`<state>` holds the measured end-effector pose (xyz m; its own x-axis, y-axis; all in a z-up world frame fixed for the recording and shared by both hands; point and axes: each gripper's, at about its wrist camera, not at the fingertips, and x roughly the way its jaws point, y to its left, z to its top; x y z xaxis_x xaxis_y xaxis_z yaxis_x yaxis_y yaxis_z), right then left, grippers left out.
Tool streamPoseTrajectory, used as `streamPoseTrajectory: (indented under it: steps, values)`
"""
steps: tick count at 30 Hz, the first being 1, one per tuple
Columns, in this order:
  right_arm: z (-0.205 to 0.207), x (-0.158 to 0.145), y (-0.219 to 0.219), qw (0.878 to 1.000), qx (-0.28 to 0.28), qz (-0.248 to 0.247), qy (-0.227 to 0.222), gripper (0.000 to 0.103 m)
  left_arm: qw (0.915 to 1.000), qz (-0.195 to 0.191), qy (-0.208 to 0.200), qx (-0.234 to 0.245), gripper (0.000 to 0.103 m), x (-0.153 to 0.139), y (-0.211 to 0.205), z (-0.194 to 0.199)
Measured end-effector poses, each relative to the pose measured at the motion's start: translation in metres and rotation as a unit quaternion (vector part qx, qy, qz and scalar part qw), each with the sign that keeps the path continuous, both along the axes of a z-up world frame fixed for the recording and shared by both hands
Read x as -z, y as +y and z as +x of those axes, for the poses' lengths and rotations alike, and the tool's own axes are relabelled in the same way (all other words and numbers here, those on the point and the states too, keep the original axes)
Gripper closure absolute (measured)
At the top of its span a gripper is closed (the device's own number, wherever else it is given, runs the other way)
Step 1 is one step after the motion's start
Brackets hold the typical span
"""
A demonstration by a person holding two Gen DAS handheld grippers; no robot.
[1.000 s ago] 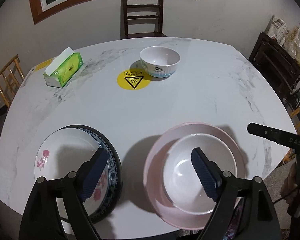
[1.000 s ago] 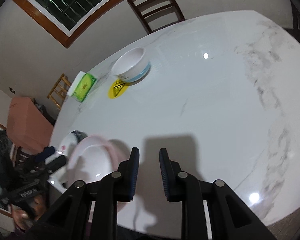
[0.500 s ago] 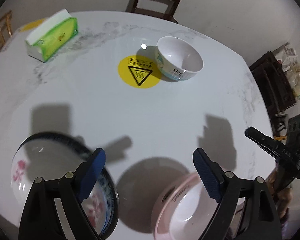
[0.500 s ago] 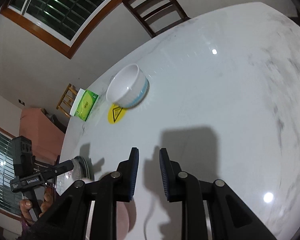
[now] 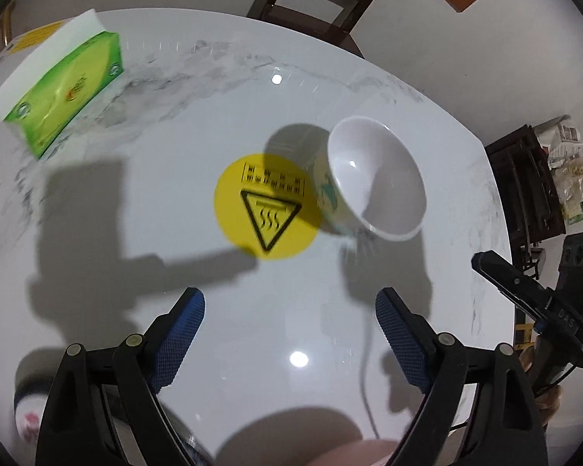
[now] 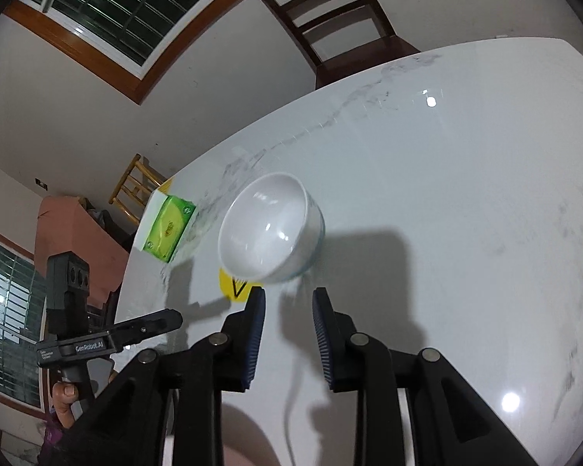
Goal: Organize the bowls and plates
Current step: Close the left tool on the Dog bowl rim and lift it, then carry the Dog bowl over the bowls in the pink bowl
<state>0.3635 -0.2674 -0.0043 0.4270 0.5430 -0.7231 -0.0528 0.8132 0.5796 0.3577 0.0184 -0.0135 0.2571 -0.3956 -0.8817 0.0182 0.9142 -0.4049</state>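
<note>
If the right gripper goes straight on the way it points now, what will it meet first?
Most likely the white bowl. It sits just beyond the right gripper, whose jaws stand open and empty, slightly right of the bowl's middle. Depth is unclear, so it may touch the table first.

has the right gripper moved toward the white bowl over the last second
Yes. The right gripper has come forward: the white bowl beside the yellow sticker now sits just ahead of its fingertips, and looked much farther off before.

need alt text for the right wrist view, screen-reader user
An open right gripper points at a white bowl on a marble table, its fingertips just short of the rim. A yellow warning sticker lies partly under the bowl, a green tissue box sits beyond, and the left gripper shows at far left.
</note>
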Motion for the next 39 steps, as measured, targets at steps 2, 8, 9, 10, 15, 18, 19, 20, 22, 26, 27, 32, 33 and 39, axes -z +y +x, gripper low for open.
streamPoseTrajectory:
  steps: [2,8,9,10,15,18,19,20,22,26,27,32,33,39]
  values:
    - [0.017,0.006,0.000,1.000,0.003,0.016,0.017,0.076,1.0000,-0.001,0.003,0.002,0.016,0.002,-0.003,0.011]
    - [0.047,0.012,0.009,0.999,0.009,0.007,0.031,0.073,0.9999,0.009,0.006,0.010,0.016,0.006,-0.013,0.038]
    - [0.050,0.013,0.010,0.999,0.011,0.006,0.033,0.072,0.9999,0.006,0.010,0.010,0.016,0.008,-0.015,0.042]
    - [0.055,0.015,0.012,0.999,0.013,0.003,0.037,0.072,0.9999,0.005,0.013,0.010,0.016,0.010,-0.016,0.045]
    - [0.069,0.028,0.018,0.998,0.013,-0.010,0.059,0.069,0.9997,0.007,0.016,0.018,0.015,0.016,-0.024,0.056]
    - [0.075,0.038,0.023,0.997,0.009,-0.014,0.069,0.069,0.9995,0.014,0.018,0.022,0.015,0.021,-0.027,0.060]
    - [0.077,0.040,0.024,0.997,0.010,-0.021,0.071,0.069,0.9995,0.016,0.019,0.021,0.015,0.023,-0.029,0.062]
    - [0.078,0.043,0.024,0.997,0.008,-0.026,0.072,0.069,0.9994,0.018,0.021,0.019,0.015,0.025,-0.030,0.064]
    - [0.082,0.050,0.026,0.997,0.004,-0.019,0.076,0.069,0.9993,0.025,0.024,0.014,0.016,0.031,-0.033,0.067]
    - [0.083,0.062,0.030,0.996,-0.009,0.002,0.084,0.083,0.9979,-0.026,0.053,0.025,0.073,0.045,-0.039,0.071]
    - [0.080,0.058,0.035,0.997,-0.017,-0.012,0.075,0.084,0.9974,-0.035,0.058,0.024,0.082,0.044,-0.041,0.071]
    - [0.064,0.034,0.038,0.997,-0.031,-0.032,0.057,0.085,0.9989,0.010,0.034,0.029,0.088,0.021,-0.050,0.056]
    - [0.061,0.030,0.036,0.997,-0.032,-0.028,0.059,0.085,0.9990,0.003,0.034,0.029,0.087,0.017,-0.048,0.052]
    - [0.020,-0.021,0.035,0.996,-0.055,-0.017,0.067,0.085,0.9981,0.012,0.010,0.060,0.084,-0.044,-0.049,0.007]
